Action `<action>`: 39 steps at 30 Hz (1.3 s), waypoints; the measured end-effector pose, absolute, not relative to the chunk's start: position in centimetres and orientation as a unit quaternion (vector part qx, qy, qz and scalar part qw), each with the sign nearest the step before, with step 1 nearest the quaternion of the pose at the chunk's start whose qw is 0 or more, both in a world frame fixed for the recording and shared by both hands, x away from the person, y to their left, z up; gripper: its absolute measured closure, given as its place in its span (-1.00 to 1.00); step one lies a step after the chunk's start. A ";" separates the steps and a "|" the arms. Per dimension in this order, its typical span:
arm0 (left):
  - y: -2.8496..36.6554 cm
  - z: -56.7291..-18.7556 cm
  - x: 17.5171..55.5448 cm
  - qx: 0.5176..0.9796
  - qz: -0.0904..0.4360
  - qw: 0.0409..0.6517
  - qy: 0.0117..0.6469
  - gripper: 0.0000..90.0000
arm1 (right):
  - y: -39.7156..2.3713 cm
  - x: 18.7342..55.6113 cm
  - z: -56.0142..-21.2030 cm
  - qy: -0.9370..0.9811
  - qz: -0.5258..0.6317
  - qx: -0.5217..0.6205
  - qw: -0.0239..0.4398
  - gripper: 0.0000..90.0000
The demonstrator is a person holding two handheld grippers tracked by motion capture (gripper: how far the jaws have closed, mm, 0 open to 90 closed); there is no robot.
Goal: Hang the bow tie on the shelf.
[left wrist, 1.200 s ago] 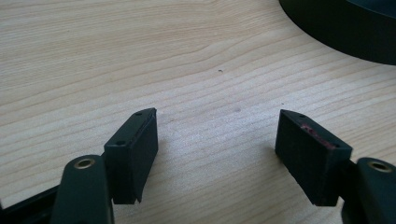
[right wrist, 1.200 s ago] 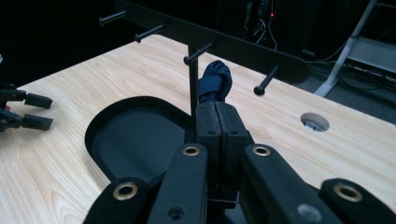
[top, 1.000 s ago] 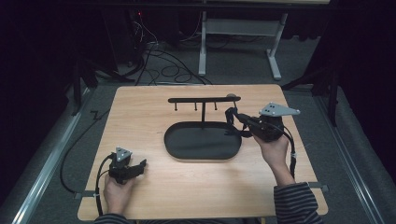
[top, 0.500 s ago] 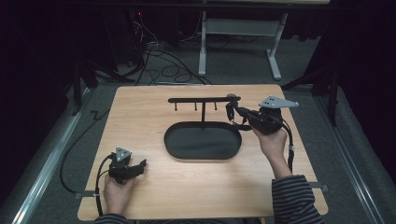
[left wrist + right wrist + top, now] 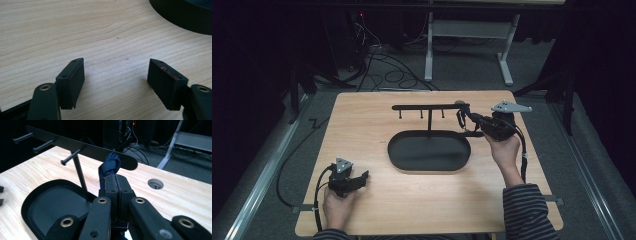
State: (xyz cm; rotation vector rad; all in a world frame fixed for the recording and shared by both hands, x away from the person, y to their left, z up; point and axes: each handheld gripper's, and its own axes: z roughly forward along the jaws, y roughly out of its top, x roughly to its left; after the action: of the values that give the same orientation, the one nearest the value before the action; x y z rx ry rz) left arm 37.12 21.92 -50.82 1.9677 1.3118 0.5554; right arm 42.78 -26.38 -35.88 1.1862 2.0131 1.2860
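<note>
**Dark blue loop held at the end of the rack's bar**

High view: a person sits at a pale wooden table [image 5: 362, 200] with a hand tool in each hand. The right gripper [image 5: 464, 119] is raised beside the right end of a black rack [image 5: 430, 106], a thin crossbar with short pegs on a post that rises from an oval black tray [image 5: 429, 150]. Something dark hangs from the jaw tips, just at the bar's end; too small here to make out. The left gripper [image 5: 359, 177] lies low near the table's front left corner, well apart from the tray, its cable looping back toward the edge.

Left gripper view: the left gripper [image 5: 116, 75] has its two black jaws spread wide over bare wood grain, with nothing between the pads. A curve of the tray [image 5: 185, 17] fills the upper right corner.

Right gripper view: the right gripper [image 5: 116, 178] has its jaws pressed together on a dark blue fabric loop [image 5: 111, 163], whose knotted top stands up just in front of the rounded end of the rack's bar [image 5: 100, 151]. Whether cloth and bar touch cannot be told. Three pegs jut from the bar farther left, and the tray [image 5: 32, 205] lies below.
</note>
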 end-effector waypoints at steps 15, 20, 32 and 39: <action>22.0 -50.8 37.1 0.758 0.211 0.351 0.507 -0.32 | -26.7 43.8 -36.8 0.725 0.456 0.460 0.233 1.00; 22.0 -50.8 37.1 0.758 0.211 0.351 0.507 -0.32 | -26.6 43.9 -36.9 0.726 0.454 0.462 0.230 1.00; 22.0 -50.8 37.1 0.758 0.212 0.351 0.507 -0.32 | -27.0 43.3 -36.9 0.720 0.464 0.463 0.229 0.83; 22.0 -50.8 37.1 0.758 0.212 0.351 0.507 -0.33 | -28.0 42.5 -36.5 0.708 0.477 0.466 0.231 0.63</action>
State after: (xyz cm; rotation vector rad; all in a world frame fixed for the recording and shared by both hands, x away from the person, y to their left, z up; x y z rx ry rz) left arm 37.13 22.00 -50.81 1.9630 1.3133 0.5498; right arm 42.46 -28.04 -36.49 1.2805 1.9471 1.3123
